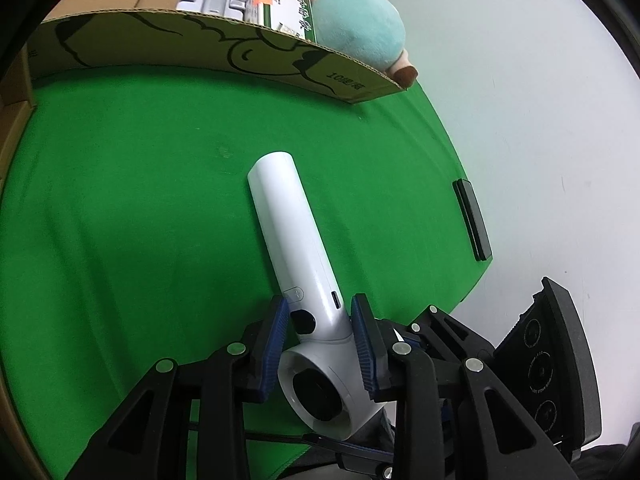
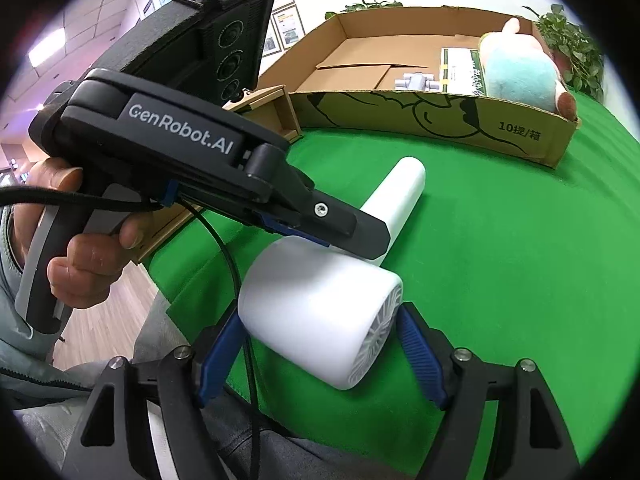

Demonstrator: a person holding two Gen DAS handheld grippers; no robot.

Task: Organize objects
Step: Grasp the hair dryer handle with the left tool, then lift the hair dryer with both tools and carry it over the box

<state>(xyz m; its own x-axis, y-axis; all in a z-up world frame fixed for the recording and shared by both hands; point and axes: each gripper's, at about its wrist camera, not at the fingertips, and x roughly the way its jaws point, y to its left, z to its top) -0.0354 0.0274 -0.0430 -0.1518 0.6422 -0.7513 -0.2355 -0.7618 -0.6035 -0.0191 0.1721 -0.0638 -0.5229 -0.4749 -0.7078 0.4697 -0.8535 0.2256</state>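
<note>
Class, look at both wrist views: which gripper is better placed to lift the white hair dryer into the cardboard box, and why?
Left. The left gripper has its fingers pressed on the hair dryer where handle meets head. The right gripper only straddles the head, apparently without pressing. The cardboard box lies ahead.

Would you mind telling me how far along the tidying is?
Done: a pink-and-teal plush toy, a green-and-white carton and a grey plastic part already lie in the cardboard box. In hand: the left hand-held gripper clamps the white hair dryer. Left: boxing it, perhaps also the black slab.
</note>
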